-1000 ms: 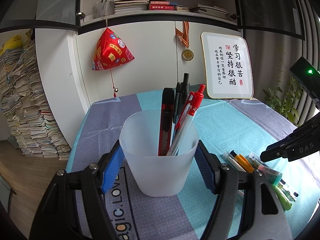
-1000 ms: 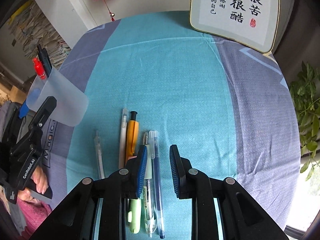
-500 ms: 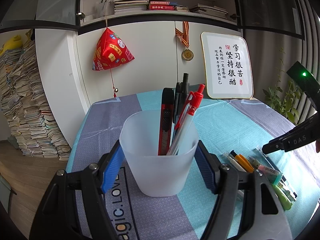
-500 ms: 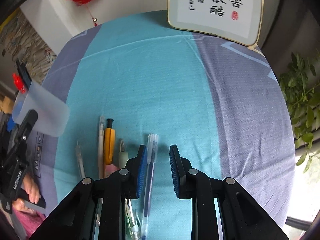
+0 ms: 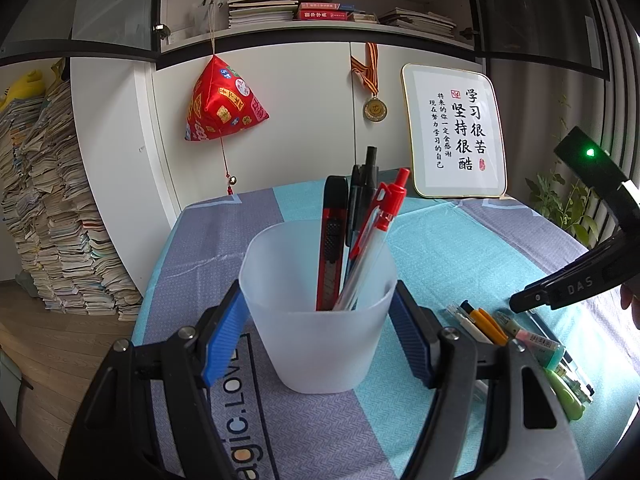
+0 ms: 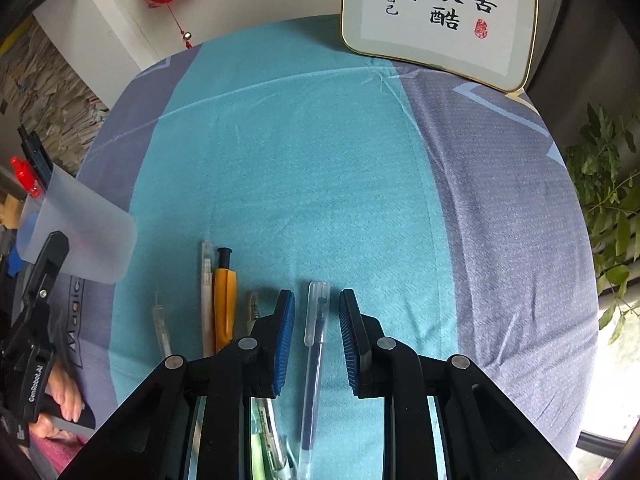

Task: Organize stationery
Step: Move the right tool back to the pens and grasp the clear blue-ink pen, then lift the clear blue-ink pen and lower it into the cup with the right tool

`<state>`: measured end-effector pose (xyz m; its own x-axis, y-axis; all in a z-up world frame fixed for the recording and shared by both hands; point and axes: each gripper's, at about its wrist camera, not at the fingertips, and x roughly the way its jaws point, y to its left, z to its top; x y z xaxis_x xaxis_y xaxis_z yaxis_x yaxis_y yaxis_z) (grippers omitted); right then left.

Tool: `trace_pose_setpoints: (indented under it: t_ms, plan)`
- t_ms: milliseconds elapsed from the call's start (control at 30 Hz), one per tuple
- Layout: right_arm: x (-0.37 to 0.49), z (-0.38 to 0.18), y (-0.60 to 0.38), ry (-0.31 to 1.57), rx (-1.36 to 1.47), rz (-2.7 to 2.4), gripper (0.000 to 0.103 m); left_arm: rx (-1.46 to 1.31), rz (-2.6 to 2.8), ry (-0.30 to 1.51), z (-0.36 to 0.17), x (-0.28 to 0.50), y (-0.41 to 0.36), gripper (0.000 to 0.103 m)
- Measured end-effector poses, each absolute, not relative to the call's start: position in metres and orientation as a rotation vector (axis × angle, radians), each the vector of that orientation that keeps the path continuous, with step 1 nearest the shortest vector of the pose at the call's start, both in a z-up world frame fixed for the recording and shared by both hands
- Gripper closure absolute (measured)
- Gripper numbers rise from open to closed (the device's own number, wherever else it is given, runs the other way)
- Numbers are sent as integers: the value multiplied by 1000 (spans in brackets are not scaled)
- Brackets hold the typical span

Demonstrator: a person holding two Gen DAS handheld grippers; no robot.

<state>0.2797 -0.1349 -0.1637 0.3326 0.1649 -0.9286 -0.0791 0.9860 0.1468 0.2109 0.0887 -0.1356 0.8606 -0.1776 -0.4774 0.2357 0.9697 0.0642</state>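
- Since the earlier frames the right gripper (image 6: 316,320) has slid sideways along the row of pens, so the blue gel pen (image 6: 314,356), which lay just beside its left pad, now lies between both pads; the left gripper (image 5: 318,320) and its cup (image 5: 318,320) look unchanged.
- Left side: the left gripper pinches the frosted cup, both ribbed blue pads pressed against its walls. The cup stands on the grey band of the tablecloth (image 6: 320,160), left of the pen row.
- Done so far: 3 items stand in the cup, a red utility knife (image 5: 332,240), a black pen (image 5: 362,196) and a red-capped pen (image 5: 380,228).
- Left to do, as I judge it: about 6 pens remain flat to the right of the cup, among them a white pen (image 6: 207,296), an orange pen (image 6: 225,300) and the blue gel pen.
- Right side: the right gripper stands narrowly spread, pads either side of the gel pen with a gap on each side, not yet pinching.
- Materials: translucent, tapered, smooth plastic cup; slim clear barrel on the gel pen; woven teal and grey cloth.
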Motion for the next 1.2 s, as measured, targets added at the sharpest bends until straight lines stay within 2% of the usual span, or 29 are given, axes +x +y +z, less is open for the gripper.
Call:
trace_pose_setpoints:
  t_ms: [67, 167, 200, 467, 867, 1200]
  plan:
    - [282, -164, -132, 1218, 65, 154, 81, 122, -218, 489, -136, 211, 89, 34]
    - [282, -165, -135, 1214, 62, 134, 93, 121, -218, 489, -135, 211, 89, 34]
    - [283, -165, -137, 1214, 72, 136, 93, 121, -218, 489, -135, 211, 89, 34]
    - [263, -135, -150, 1136, 111, 168, 93, 121, -218, 489, -135, 211, 89, 34]
    - [220, -53, -147, 926, 81, 232, 93, 121, -219, 489, -135, 211, 89, 34]
    - [210, 29, -102, 728, 62, 391, 93, 121, -219, 489, -135, 211, 89, 34]
